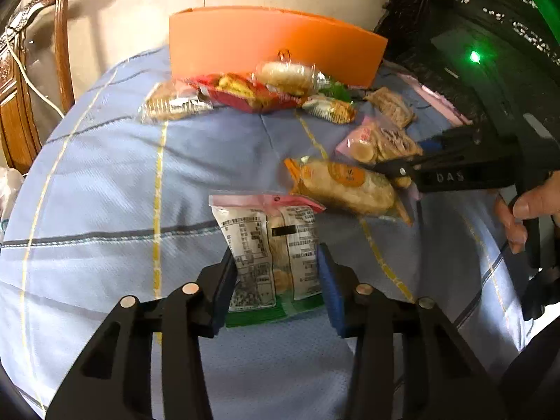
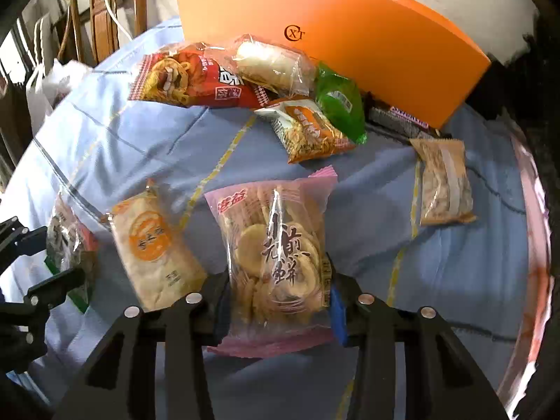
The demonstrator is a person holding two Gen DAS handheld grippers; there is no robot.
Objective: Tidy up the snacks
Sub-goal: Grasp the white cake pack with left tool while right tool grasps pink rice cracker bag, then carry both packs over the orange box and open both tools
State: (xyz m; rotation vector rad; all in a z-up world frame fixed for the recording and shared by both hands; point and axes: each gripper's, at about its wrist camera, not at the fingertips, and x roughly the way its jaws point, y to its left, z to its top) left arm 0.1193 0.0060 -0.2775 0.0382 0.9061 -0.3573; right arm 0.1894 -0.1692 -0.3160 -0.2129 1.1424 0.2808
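My left gripper (image 1: 276,280) is shut on a clear snack packet with a pink top seal and printed back label (image 1: 269,245), lying on the blue checked cloth (image 1: 105,192). My right gripper (image 2: 276,297) is shut on a pink-edged packet of round rice crackers (image 2: 276,245); that gripper also shows in the left wrist view (image 1: 395,171). An orange-label cracker packet (image 2: 154,248) lies between the two held packets. A pile of packets sits by the orange box (image 2: 350,35): a red noodle-snack bag (image 2: 196,80), a clear bun packet (image 2: 269,63), a green packet (image 2: 339,101) and an orange-white noodle packet (image 2: 308,129).
A tan packet (image 2: 444,182) lies at the right of the cloth. A carved wooden chair (image 1: 21,98) with a white cable stands at the left. Dark carved furniture (image 1: 472,35) stands at the right. A white bag (image 2: 59,80) sits at the far left edge.
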